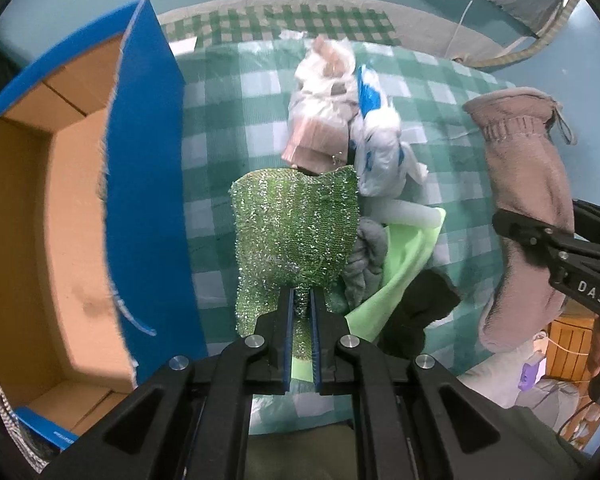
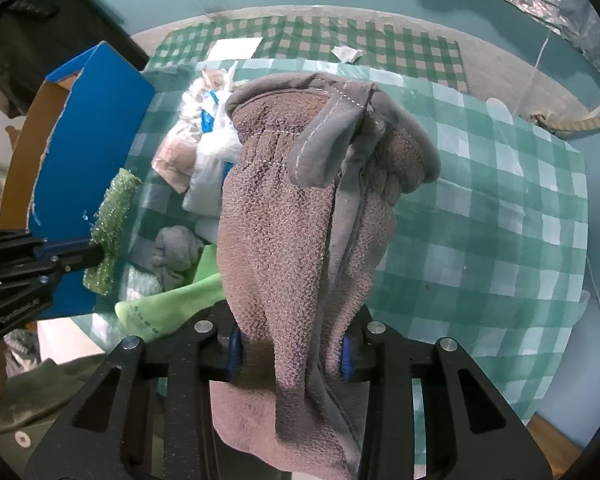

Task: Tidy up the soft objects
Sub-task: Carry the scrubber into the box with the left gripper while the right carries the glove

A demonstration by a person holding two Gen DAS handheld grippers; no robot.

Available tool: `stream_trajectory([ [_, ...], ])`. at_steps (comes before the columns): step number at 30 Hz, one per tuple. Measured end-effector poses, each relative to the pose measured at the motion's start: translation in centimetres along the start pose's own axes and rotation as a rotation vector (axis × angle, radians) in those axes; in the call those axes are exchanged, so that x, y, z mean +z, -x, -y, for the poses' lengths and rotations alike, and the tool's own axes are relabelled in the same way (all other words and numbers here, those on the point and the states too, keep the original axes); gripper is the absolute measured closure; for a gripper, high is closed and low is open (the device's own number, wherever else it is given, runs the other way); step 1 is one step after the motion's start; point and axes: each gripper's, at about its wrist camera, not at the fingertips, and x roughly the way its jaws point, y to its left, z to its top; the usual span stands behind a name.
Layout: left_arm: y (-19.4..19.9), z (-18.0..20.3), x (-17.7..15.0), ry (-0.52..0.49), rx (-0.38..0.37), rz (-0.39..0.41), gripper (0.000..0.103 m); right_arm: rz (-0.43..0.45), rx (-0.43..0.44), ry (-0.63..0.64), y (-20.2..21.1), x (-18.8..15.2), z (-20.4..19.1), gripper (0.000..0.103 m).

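My left gripper (image 1: 300, 300) is shut on a sparkly green scrub cloth (image 1: 296, 224) and holds it above the checked table, just right of the blue cardboard box (image 1: 148, 184). My right gripper (image 2: 292, 350) is shut on a brown-grey towelling mitt (image 2: 296, 216) that hangs in front of the camera. The mitt (image 1: 524, 200) and right gripper (image 1: 500, 222) also show at the right of the left wrist view. The scrub cloth (image 2: 112, 232) and left gripper (image 2: 96, 254) show at the left of the right wrist view.
On the green checked tablecloth (image 2: 500, 208) lies a pile: plastic bags (image 1: 372, 136), a grey cloth (image 1: 364, 256), a light green cloth (image 1: 404, 268) and a black item (image 1: 420, 304). The box's open brown inside (image 1: 40, 240) is at the left.
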Motion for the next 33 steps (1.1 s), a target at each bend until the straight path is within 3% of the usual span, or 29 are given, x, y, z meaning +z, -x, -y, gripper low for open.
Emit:
stream_trajectory([
  [15, 6.4, -0.4, -0.4, -0.029, 0.032, 0.106, 0.095, 0.051, -0.011, 0.036, 4.0, 1.6, -2.3, 0.069],
  [33, 11.4, -5.7, -1.4, 0.077, 0.067, 0.183, 0.095, 0.096, 0.028, 0.155, 6.5, 5.0, -8.9, 0.069],
])
